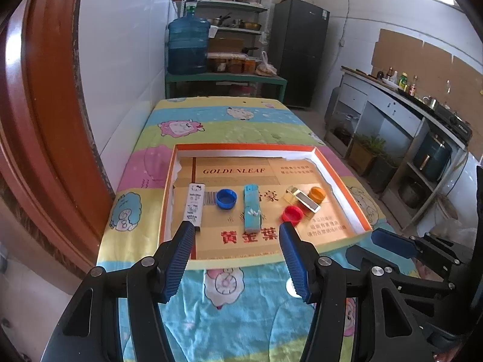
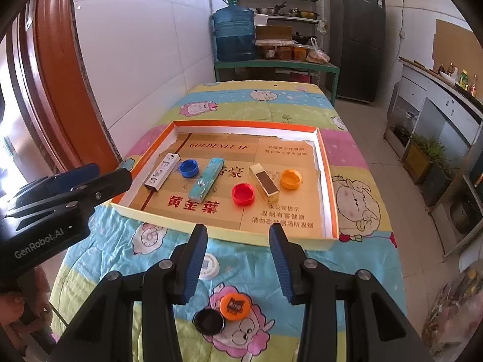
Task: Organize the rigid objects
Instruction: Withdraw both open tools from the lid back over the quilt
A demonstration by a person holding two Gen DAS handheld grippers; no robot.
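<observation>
Done: 6 pieces lie in my tray [image 2: 327, 181]: 3 boxes, 3 caps.
Left: white cap [image 2: 208, 267], orange cap [image 2: 235, 306], black cap [image 2: 209, 321] on counter [image 2: 356, 268].
Fingers: my left gripper [image 1: 237, 235] and right gripper [image 2: 238, 238] apart, empty.

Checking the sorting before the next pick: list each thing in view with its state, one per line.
Tray: open, lying flat on the cloth.
White box: lying flat in tray.
Teal box: lying flat in tray.
Gold box: lying flat in tray.
Blue cap, red cap, orange cap: in tray, hollow side up.
White cap, black cap, printed orange cap: outside tray.
Left gripper: open, empty.
Right gripper: open, empty.
</observation>
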